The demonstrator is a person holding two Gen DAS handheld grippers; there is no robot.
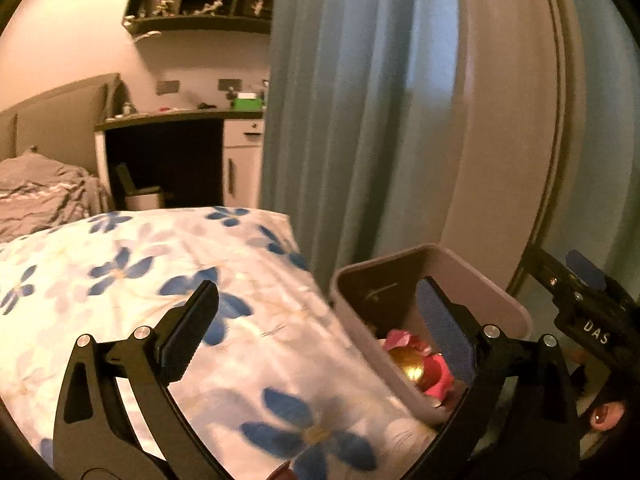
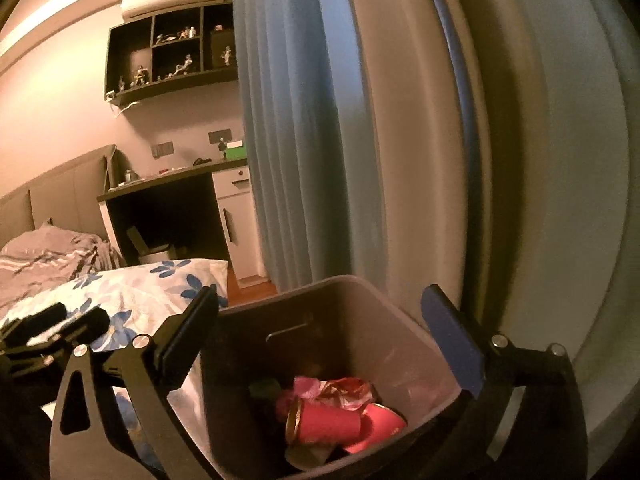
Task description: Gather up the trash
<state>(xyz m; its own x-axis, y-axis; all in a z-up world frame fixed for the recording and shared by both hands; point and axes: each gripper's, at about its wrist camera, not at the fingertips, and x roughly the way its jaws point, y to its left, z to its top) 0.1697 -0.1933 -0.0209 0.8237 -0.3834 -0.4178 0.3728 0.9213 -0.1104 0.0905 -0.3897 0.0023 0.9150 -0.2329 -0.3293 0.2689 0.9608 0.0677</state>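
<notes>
**Both hands empty over the bin**

The left hand-held gripper [image 1: 316, 320] and right hand-held gripper [image 2: 324, 336] stand wide, holding nothing. Trash [image 2: 332, 412] lies in the one bin [image 2: 340, 292], at 3 o'clock of the bed [image 1: 140, 280]: one pink cup, several wrappers. Before seeking more, lift clear of the rim.

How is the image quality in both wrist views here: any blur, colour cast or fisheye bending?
Left wrist: warm dim cast, motion smear on the floral bedding and curtain, door frame bowed by the lens. Right wrist: same orange tint, curtain streaked, shelf fairly sharp; bin interior dark, yet the pink cup reads clearly.
</notes>
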